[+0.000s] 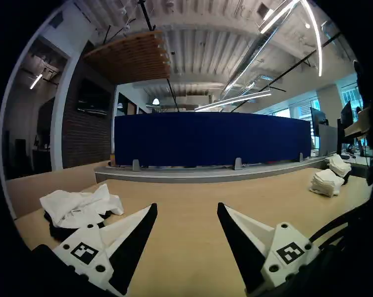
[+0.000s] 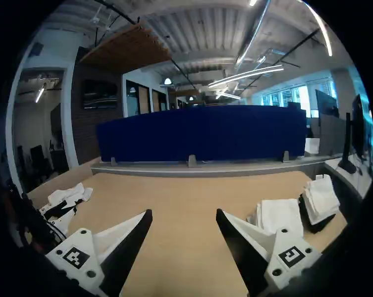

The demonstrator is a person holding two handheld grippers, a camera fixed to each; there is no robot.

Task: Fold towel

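One wide table (image 1: 196, 222) spans the lower frame, with a blue divider (image 1: 206, 138) behind it. Crumpled towels (image 1: 79, 205) heap at lower left, tangled over something dark, so a grab may well lift several at once. The right gripper view brings folded stacks (image 2: 280, 214) close at lower right; the left gripper view sets them far right. Both the left gripper (image 1: 186, 205) and right gripper (image 2: 184, 212) gape, holding nothing.

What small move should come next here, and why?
Probably swing the left gripper toward the crumpled white towel at its left and pick it up. It and the right gripper are open and empty, and folded stacks already sit at the right, so a fresh towel seems due.
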